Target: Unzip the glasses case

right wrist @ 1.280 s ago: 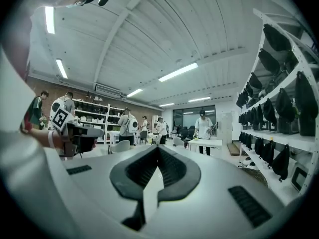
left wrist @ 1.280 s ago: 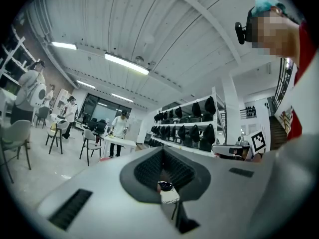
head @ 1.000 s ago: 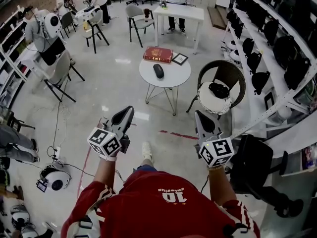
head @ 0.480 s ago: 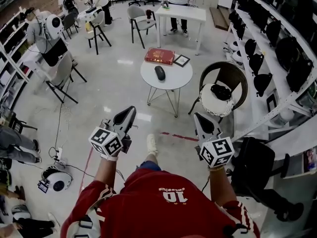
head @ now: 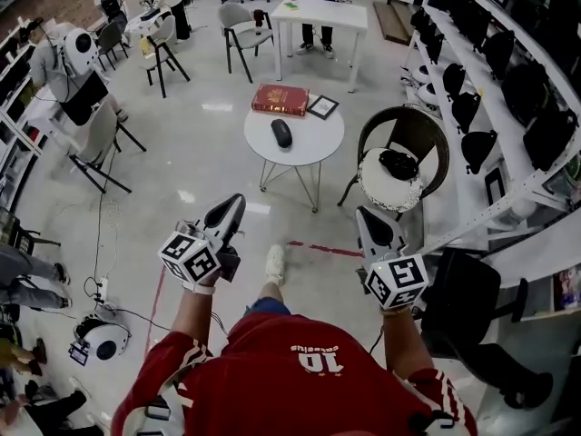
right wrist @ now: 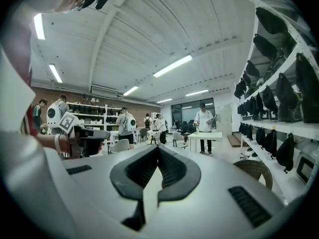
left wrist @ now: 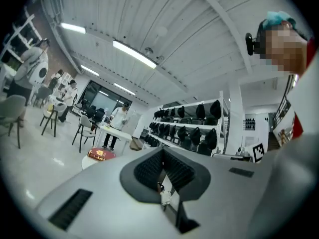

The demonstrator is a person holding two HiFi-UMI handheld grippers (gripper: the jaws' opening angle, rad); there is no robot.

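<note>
Across the pale floor (head: 204,157), the glasses case (head: 282,133) lies untouched on the round bench (head: 316,149), while left tongs (head: 233,203) and right tongs (head: 365,214), both closed and empty, hang well short of that bench, so all unzipping looks still undone.

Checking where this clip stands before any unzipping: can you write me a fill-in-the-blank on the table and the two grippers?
The black glasses case lies on a round ___ table.
Beyond the case on that table sits a ___ book beside a small picture frame.
The jaws of the left gripper and the right gripper are ___, with nothing between them.
Missing words: white; red; shut.
</note>
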